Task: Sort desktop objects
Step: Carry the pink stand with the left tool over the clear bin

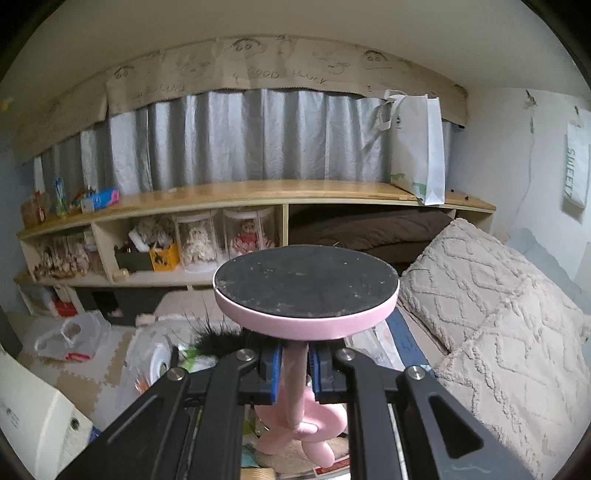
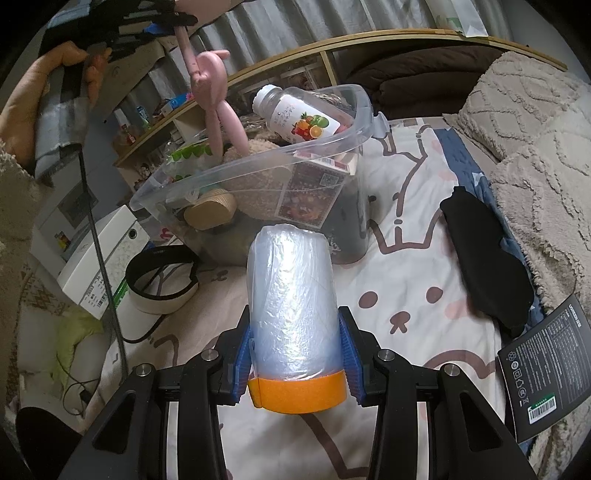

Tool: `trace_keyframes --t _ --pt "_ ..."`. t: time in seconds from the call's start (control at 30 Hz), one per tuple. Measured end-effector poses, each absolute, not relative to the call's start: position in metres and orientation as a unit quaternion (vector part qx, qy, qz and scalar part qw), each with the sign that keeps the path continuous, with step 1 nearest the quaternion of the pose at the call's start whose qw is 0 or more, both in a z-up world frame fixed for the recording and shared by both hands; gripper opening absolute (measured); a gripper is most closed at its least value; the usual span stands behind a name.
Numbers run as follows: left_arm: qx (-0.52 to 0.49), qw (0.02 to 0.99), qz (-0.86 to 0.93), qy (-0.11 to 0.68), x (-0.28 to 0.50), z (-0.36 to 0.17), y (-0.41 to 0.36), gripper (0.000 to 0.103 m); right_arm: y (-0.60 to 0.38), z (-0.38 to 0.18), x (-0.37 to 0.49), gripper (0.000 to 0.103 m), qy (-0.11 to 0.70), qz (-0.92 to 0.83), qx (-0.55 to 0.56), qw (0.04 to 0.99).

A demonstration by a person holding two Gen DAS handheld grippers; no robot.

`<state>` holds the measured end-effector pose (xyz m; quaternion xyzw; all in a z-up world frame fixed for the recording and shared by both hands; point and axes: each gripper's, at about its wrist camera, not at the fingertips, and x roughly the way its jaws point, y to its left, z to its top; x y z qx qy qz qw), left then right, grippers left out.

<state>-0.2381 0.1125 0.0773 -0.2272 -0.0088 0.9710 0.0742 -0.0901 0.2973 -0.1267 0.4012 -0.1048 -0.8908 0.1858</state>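
My left gripper (image 1: 295,363) is shut on the thin stem of a pink stand (image 1: 295,391). The stand's round pink-rimmed base with a black underside (image 1: 306,288) points away from me. In the right wrist view, that left gripper (image 2: 162,26) holds the pink stand (image 2: 212,74) so it hangs over a clear plastic bin (image 2: 364,110) on the bed. The bin holds a fruit-label bottle (image 2: 299,118), boxes and other items. My right gripper (image 2: 295,350) is shut on a roll of clear plastic film with an orange band (image 2: 291,295), in front of the bin.
A black case (image 2: 484,258) and a black printed card (image 2: 546,373) lie right of the roll on the cartoon bedsheet. A black-and-white ring-shaped item (image 2: 162,280) and a white box (image 2: 103,266) sit at the left. Knitted pillows (image 1: 498,314) and a wooden shelf (image 1: 258,195) lie beyond.
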Motion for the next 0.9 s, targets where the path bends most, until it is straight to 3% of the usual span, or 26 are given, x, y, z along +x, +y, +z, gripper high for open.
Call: trace_keyframes --t 0.27,0.77,0.9 --pt "-0.261 0.059 0.963 0.009 -0.223 0.05 0.115 0.013 0.3 -0.128 -0.091 0.043 -0.111 -0.888 0.406 0.184" --pt "-0.36 0.068 0.919 0.148 -0.216 0.035 0.154 0.016 0.302 -0.125 -0.088 0.043 -0.116 -0.889 0.402 0.185" --pt "-0.379 0.079 0.909 0.154 -0.22 0.028 0.157 0.015 0.304 -0.125 -0.086 0.043 -0.119 -0.889 0.402 0.185"
